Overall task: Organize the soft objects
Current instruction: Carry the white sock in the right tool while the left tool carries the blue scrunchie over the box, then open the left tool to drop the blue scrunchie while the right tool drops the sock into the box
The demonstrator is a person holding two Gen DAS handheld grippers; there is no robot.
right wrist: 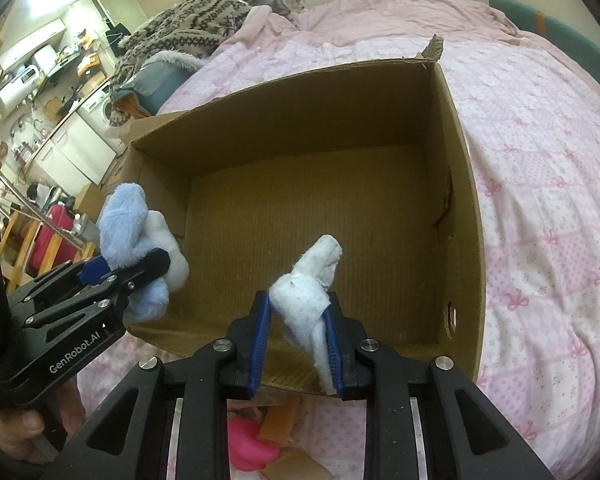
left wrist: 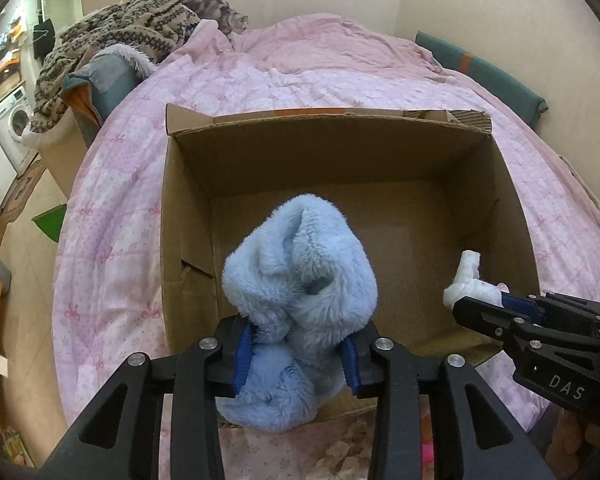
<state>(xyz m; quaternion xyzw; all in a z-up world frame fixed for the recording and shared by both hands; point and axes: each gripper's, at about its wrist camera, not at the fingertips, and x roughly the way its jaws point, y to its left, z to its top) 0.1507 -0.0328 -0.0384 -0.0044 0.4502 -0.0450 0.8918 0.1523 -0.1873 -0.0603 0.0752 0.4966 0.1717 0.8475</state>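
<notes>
1. Landmark: an open brown cardboard box [left wrist: 380, 216] on a bed with a pink quilted cover [left wrist: 112, 216]. The box floor shows bare; nothing lies in it.
2. Left gripper [left wrist: 296, 360]: fingers closed part-way on a fluffy light-blue plush item [left wrist: 300, 280], held over the near-left part of the box, above the near wall.
3. Right gripper [right wrist: 296, 340]: fingers closed narrowly on a small white fleecy cloth item [right wrist: 308, 288], held over the near-right part of the box.
4. Handling, judged: both items look light, limp and compressible, neither slippery nor fragile. The blue one is bulky and folds around the fingers; a hold at its pinched waist appears secure. The white one is thin, so a hold near its middle suits it.
5. Orientation: the blue item's long axis runs roughly along the fingers, its larger lobe pointing toward the far wall of the box and its lower end hanging outside the near wall. The white item likewise points into the box, its tip tilted toward the right wall.
6. Bystander: a grey tabby cat [left wrist: 212, 4] stands well beyond the box.
</notes>
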